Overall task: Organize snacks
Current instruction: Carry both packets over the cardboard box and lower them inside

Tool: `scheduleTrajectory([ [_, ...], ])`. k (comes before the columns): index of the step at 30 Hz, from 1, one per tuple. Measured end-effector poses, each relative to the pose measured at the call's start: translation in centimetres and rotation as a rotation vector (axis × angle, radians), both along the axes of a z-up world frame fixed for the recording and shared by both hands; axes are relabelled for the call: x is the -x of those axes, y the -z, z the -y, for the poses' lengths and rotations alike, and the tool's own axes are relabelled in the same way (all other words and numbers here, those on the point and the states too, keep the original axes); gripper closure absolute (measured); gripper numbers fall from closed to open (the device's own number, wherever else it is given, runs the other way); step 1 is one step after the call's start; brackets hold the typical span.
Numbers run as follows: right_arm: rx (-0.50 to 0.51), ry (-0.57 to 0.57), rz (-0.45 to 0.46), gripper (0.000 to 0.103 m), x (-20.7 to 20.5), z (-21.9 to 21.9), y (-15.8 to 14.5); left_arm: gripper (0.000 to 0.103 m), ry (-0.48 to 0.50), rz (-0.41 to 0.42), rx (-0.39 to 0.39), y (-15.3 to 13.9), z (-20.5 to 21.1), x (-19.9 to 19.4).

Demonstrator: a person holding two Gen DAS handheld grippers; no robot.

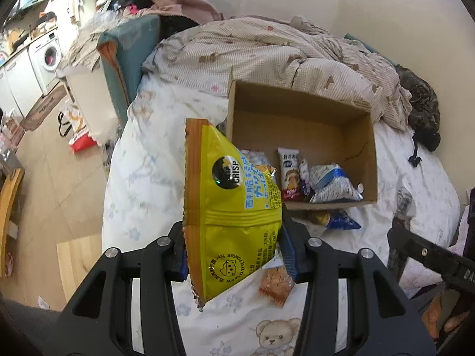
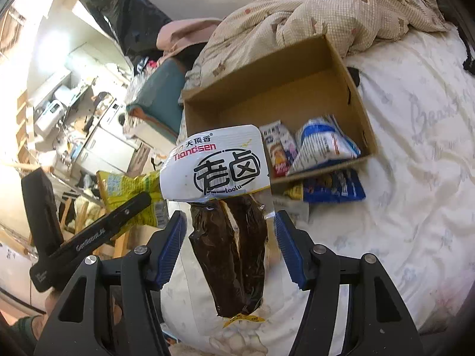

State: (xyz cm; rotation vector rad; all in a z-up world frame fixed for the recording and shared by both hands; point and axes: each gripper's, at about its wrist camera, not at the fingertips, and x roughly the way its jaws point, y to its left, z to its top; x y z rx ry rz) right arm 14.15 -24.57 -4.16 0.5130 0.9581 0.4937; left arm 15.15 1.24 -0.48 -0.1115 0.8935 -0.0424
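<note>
My left gripper (image 1: 233,237) is shut on a yellow crisp bag (image 1: 231,195), which hangs above the bed just left of an open cardboard box (image 1: 297,112). My right gripper (image 2: 230,222) is shut on a vacuum pack of dark braised meat with a white label (image 2: 216,163), lifted in front of the same box (image 2: 267,89). Inside the box lie a small snack pack (image 1: 289,175) and a blue-white bag (image 1: 332,184). The yellow bag (image 2: 133,195) and the left gripper's body also show at the left of the right wrist view.
A blue packet (image 1: 338,219) lies on the sheet against the box's near wall, and an orange wafer pack (image 1: 276,284) rests under my left gripper. A crumpled beige blanket (image 1: 282,50) is heaped behind the box. The bed's edge drops to the floor (image 1: 59,178) on the left.
</note>
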Motion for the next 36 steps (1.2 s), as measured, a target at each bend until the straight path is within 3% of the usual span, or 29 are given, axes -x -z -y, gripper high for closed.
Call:
scheduleTrajectory([
  [17, 0.016, 0.05, 0.04, 0.039, -6.9, 1.3, -1.3, 0.06, 0.075, 0.029, -0.046, -2.5, 3.0, -7.1],
  [29, 0.059, 0.082, 0.024, 0.039, -11.8, 2.0, -0.2, 0.06, 0.081, 0.004, -0.071, -0.3, 4.4, -11.9],
  [36, 0.071, 0.105, -0.039, 0.039, -14.4, 2.3, 2.2, 0.06, 0.121, 0.022, -0.107, 1.4, 5.7, -13.4],
])
